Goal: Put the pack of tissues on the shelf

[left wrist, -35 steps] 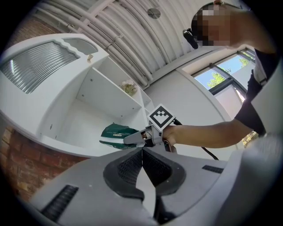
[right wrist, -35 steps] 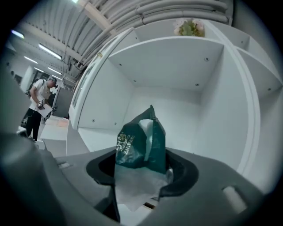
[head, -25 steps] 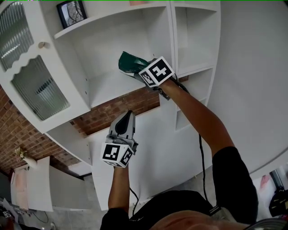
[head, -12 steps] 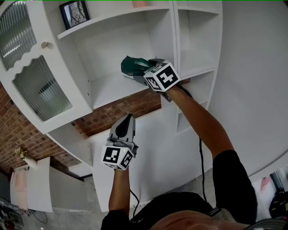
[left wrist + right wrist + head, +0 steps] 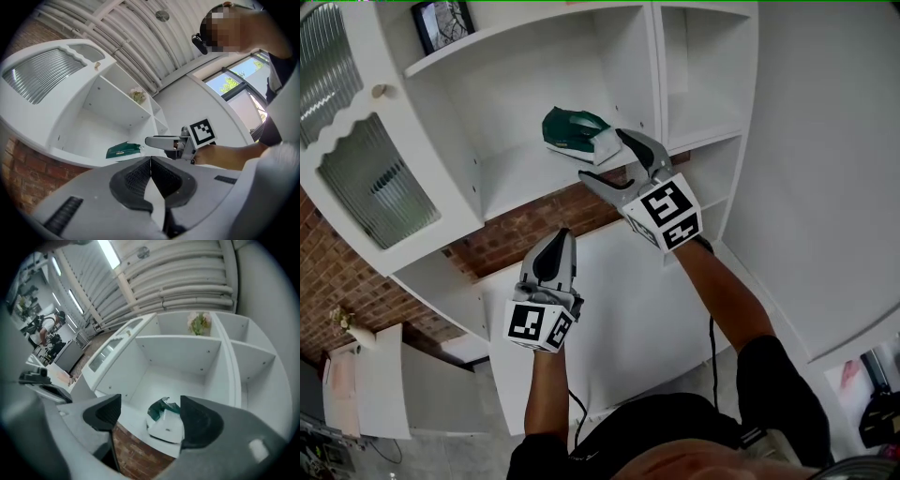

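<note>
Green film with a white end wraps the pack of tissues (image 5: pixel 575 134). It lies on the shelf (image 5: pixel 511 183) just ahead of the tips of your right tongs (image 5: pixel 605 157), with its white end turned toward them and close to the shelf's front lip. Those tongs stand spread wide with nothing in their grip; the pack shows in the gap beyond the pads, and as far as I can tell neither pad presses on it. Your left tongs (image 5: pixel 562 239) hang lower and off to the side of the right ones, pinched fully together on nothing. Judge the pack as light and soft: it will squash rather than resist, so a hard squeeze only crumples it, and the glossy wrap looks likely to slide against the pads. If you need to take hold of it, close across its narrow width near the middle, where the stacked tissues give some body. Avoid the loose crimped end, which would probably fold. Being so light, it may skid from a mere brush of a tip, so draw straight back from it.
</note>
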A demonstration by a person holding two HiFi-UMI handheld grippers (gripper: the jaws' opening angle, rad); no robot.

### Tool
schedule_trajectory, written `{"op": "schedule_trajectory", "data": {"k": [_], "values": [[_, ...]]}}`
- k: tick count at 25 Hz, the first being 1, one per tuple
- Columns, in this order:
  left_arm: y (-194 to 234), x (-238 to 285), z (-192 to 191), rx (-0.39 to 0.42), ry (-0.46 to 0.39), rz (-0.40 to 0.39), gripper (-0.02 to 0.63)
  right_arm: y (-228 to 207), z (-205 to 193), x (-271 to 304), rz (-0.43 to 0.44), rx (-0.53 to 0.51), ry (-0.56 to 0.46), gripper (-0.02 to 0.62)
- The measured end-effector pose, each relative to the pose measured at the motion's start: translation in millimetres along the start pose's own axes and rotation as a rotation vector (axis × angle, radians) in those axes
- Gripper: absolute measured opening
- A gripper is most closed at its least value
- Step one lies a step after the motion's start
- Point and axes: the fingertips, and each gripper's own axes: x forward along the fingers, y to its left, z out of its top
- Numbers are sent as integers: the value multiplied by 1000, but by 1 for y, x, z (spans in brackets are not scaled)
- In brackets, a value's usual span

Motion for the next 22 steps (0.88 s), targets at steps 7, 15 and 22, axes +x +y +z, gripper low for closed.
{"op": "schedule_trajectory", "data": {"k": [7, 15, 22], "values": [[-24, -2, 17, 49, -31, -2, -1, 52, 10, -68, 12, 44, -158, 182], [-40, -23, 22, 54, -51, 33, 0, 82, -13, -115, 8, 170, -170, 3], [-53, -36, 17, 20, -48, 52, -1, 98, -28, -130, 31, 227, -153, 0]]}}
